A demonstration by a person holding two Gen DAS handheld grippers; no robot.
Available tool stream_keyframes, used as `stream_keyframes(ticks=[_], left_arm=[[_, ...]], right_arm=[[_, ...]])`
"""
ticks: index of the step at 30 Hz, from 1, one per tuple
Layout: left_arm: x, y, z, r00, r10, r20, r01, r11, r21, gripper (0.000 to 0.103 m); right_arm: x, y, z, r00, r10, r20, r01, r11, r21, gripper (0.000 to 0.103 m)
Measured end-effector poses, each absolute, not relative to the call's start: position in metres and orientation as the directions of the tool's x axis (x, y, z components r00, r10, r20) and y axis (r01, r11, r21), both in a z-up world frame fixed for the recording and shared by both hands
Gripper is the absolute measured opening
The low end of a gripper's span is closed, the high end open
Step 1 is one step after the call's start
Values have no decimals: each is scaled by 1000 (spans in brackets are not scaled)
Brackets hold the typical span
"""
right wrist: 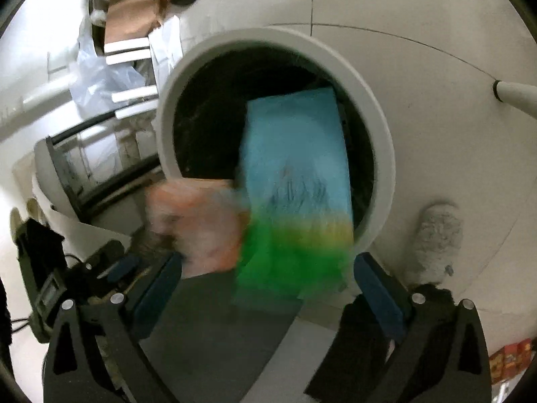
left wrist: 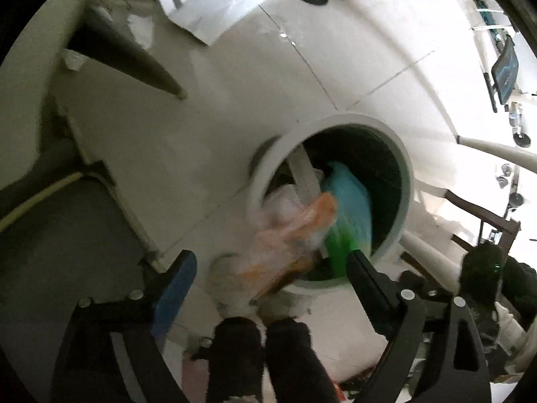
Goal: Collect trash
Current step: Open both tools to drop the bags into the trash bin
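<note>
In the left wrist view, the left hand-held gripper [left wrist: 268, 268] is released, its two blue-padded fingers spread wide with nothing clamped between them. Just beyond the gap, at 12 o'clock, a blurred clear-and-orange plastic bag [left wrist: 295, 225] hangs over the near lip of the round white trash bin [left wrist: 407, 184]; whether it touches the rim cannot be told. At about 1 o'clock a blue-and-green packet [left wrist: 349, 208] leans half inside the bin, its green end close to the right finger. The bin stands on the pale tiled floor [left wrist: 208, 124]. The person's dark-socked feet [left wrist: 261, 352] show at 6 o'clock, beneath the hand-held gripper.

In the right wrist view, the right hand-held gripper [right wrist: 268, 272] is likewise released, fingers well apart, pointing down into the bin's mouth. The plastic bag [right wrist: 198, 221] sits at 11 o'clock, near the left finger. The blue-and-green packet [right wrist: 295, 194] lies at 12 o'clock, tilted, blue end within the bin [right wrist: 386, 168], green end over the rim between the fingers. A grey fuzzy object [right wrist: 436, 241] lies on the floor at 2 o'clock.
</note>
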State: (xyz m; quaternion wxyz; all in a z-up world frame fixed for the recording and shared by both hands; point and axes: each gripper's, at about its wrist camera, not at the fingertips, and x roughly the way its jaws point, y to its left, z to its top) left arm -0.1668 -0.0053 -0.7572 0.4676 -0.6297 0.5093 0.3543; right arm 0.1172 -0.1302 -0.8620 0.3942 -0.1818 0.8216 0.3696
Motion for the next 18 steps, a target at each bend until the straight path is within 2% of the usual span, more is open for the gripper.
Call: stream_keyframes(ticks=[4, 7, 10, 15, 18], left_arm=[[-175, -16, -733, 133, -236, -963, -990, 17, -141, 92], [-173, -31, -706, 33, -103, -994, -995, 88, -42, 92], [-167, -47, -690, -44, -51, -998, -989, 141, 37, 92], [-155, -70, -664, -98, -10, -995, -977, 190, 94, 92], [-148, -75, -645, -99, -2, -995, -977, 189, 97, 92]], right_arm=[[106, -129, -834, -516, -3, -857, -667, 629, 400, 103], [90, -130, -802, -337, -38, -941, -801, 537, 265, 103], [75, -131, -772, -163, -36, -986, -891, 434, 132, 103], [52, -127, -726, 44, 15, -999, -944, 329, -37, 103], [44, -129, -698, 93, 37, -995, -946, 316, -77, 103]])
